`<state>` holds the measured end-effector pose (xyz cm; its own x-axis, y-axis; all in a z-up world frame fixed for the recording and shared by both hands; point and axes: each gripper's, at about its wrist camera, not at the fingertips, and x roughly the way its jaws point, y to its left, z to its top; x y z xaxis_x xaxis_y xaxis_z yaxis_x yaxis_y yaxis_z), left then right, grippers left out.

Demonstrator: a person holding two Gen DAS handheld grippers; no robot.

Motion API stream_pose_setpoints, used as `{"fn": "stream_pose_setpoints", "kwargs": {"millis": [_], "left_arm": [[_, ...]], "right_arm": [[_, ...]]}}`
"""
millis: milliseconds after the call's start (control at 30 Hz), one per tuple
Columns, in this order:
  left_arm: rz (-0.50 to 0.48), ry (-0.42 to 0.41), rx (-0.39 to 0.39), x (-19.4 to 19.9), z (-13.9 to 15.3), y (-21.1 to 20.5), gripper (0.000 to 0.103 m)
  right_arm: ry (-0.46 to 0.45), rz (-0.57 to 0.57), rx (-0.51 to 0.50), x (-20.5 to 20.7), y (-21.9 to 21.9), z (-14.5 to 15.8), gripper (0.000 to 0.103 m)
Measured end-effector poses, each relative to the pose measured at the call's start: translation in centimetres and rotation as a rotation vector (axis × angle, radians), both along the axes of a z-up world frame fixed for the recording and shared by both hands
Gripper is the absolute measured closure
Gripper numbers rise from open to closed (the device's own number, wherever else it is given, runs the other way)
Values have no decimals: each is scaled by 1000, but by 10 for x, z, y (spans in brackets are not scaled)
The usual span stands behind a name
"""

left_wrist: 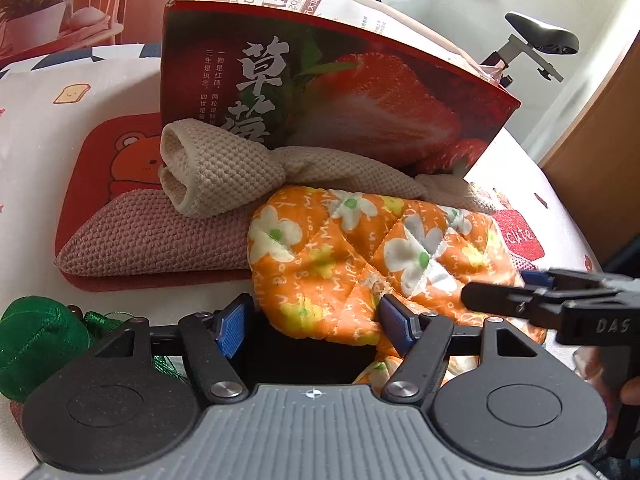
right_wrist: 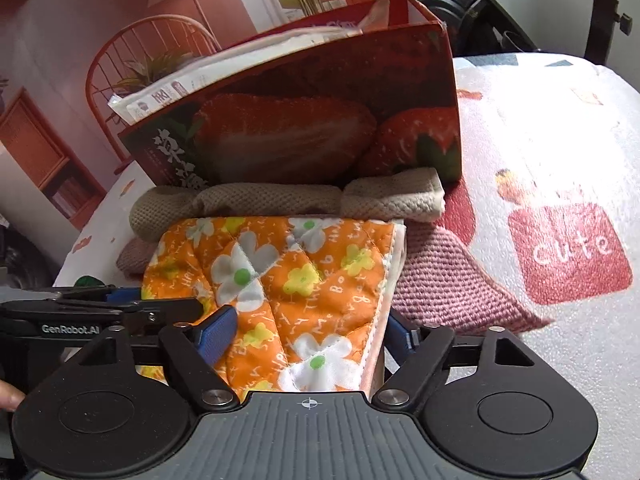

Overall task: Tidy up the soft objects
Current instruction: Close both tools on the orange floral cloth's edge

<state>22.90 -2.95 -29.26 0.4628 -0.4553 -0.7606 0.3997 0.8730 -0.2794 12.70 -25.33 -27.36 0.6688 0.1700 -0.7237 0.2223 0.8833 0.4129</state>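
Cartoon-print blanket (right_wrist: 560,140), near edge: orange floral quilted mitt (right_wrist: 280,280) between parted pads of left gripper (left_wrist: 316,326) and right gripper (right_wrist: 310,334), neither visibly pinching; best closed evenly, lifted level.

We counted one orange floral quilted cloth (left_wrist: 360,256), one beige knitted cloth (left_wrist: 224,168) tied in a knot, and one pink knitted cloth (left_wrist: 160,244) folded beneath them. We counted one red mat (left_wrist: 100,160) with a bear print, one strawberry box (left_wrist: 360,100), and one printed packet (left_wrist: 312,0) standing in that box. We counted one green tasselled ornament (left_wrist: 40,340) and one patterned table cover (right_wrist: 540,160). We counted two grippers, left (left_wrist: 316,330) and right (right_wrist: 308,332), each with two blue pads.
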Motion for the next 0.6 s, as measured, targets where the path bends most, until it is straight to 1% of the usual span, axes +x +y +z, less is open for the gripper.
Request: {"fn": "stream_pose_setpoints", "kwargs": {"millis": [33,100,167,233,300,333,400,433,500,600], "left_arm": [[0,0,3,0,0,-1,30],[1,0,5,-1,0,-1,30],[1,-1,6,0,1,-2,30],[2,-1,9,0,1,-3,30],[3,-2,10,-1,1,-3,30],[2,-1,10,0,1,-3,30],[2,0,10,1,1,-3,30],[1,3,8,1,2,-2,30],[-2,15,-6,4,4,1,31],[-18,45,-66,11,8,13,33]], "right_arm": [[-19,5,-13,0,0,6,38],[-61,16,-34,-1,-1,19,48],[-99,34,-34,-1,-3,30,52],[-129,49,-28,0,-3,37,59],[-132,58,-41,2,-1,40,71],[-129,60,-53,3,0,40,74],[-114,58,-83,3,2,39,88],[-106,52,-100,3,3,37,92],[-101,42,-117,0,2,35,92],[-89,42,-131,-3,-1,31,93]]}}
